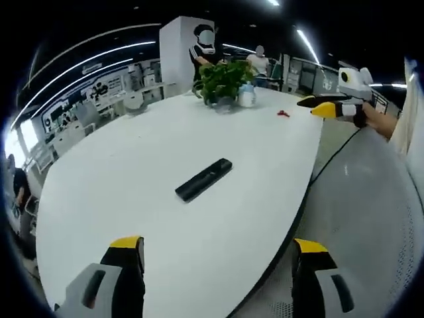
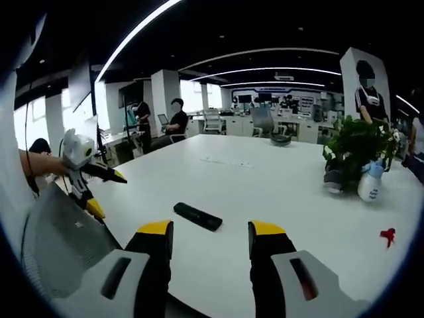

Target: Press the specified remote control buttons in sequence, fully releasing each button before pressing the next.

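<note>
Black and slim, the remote control (image 1: 204,179) lies flat on the white table (image 1: 132,199) in the left gripper view, its long axis slanting from lower left to upper right, bare tabletop all round it. The left gripper (image 1: 218,255) hangs over the table's near curved edge, jaws spread wide and holding nothing. At upper right the right gripper (image 1: 334,106) hovers past that edge.

In the right gripper view the remote control (image 2: 197,216) lies slantwise, just beyond the right gripper (image 2: 209,238), whose jaws stand moderately apart and empty. The left gripper (image 2: 99,189) hovers at left, jaws gaping. A potted plant (image 2: 358,149), a white bottle (image 2: 368,182) and a small red object (image 2: 388,234) sit well apart, at right.
</note>
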